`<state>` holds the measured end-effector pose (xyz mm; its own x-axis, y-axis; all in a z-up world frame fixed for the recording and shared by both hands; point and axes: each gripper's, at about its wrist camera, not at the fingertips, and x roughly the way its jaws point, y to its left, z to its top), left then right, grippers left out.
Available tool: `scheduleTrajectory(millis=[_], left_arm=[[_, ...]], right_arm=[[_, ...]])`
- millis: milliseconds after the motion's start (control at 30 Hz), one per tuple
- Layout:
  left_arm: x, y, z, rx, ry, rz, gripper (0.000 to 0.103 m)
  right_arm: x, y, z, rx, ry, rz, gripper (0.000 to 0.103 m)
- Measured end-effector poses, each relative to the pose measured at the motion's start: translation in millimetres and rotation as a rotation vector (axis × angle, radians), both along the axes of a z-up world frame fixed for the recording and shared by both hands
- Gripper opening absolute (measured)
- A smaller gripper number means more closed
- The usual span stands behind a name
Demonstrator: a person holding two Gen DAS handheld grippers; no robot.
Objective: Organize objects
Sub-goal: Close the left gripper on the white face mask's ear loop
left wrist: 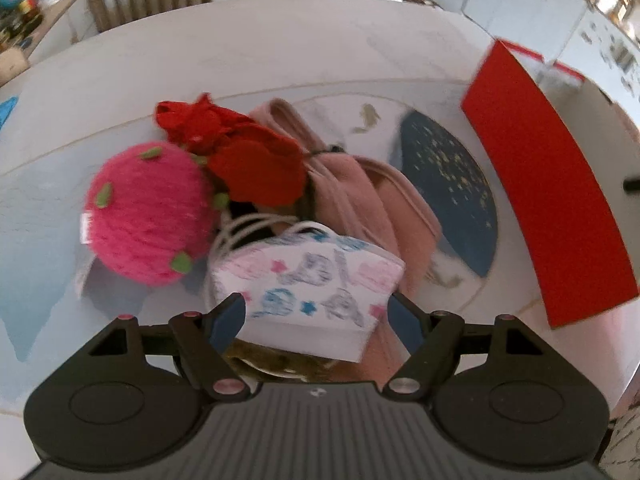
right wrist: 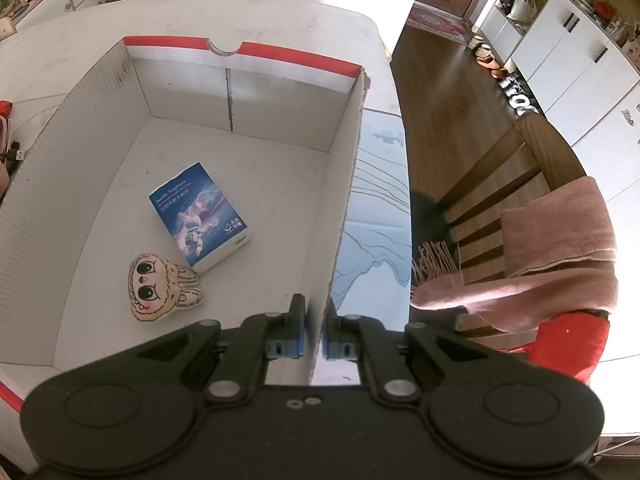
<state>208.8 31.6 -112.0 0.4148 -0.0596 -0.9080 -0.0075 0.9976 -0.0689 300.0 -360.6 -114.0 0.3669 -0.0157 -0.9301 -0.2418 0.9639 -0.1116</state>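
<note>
I see a home dining room, wooden slat-back chair [right wrist: 496,200], white cabinets [right wrist: 576,48], shoes [right wrist: 490,60] along wood floor [right wrist: 440,100], white table [left wrist: 280,48].

From the left wrist we look steeply down along the left hand-held gripper [left wrist: 316,314], close over a heap of things on the desk [left wrist: 280,52]; the red outer wall of a cardboard box [left wrist: 548,200] fills the right of the frame. From the right wrist we look down along the right hand-held gripper [right wrist: 314,334] into that same box [right wrist: 344,184], very near its side wall. Both views share the box and desk.
</note>
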Motion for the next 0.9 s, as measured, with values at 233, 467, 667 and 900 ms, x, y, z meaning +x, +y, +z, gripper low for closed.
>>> scheduleTrajectory(millis=[233,467,667,900], left_arm=[[1.8,-15.7,-14.1,0.108,0.012,-0.014,0.078],[-1.2,-7.4,-13.9,0.029,0.019,0.024,0.054],[-9.7,1.8,-5.4,-0.041,0.019,0.051,0.029],[-19.7,8.7,11.1,-0.085,-0.011,0.066,0.008]], right_arm=[[-0.1,-1.1,0.5,-0.002,-0.001,0.001,0.006],[-0.1,-0.9,0.0,-0.002,-0.001,0.0,0.006],[0.0,-0.7,-0.1,-0.002,-0.002,0.0,0.006],[0.0,-1.4,-0.3,-0.003,-0.002,0.0,0.006]])
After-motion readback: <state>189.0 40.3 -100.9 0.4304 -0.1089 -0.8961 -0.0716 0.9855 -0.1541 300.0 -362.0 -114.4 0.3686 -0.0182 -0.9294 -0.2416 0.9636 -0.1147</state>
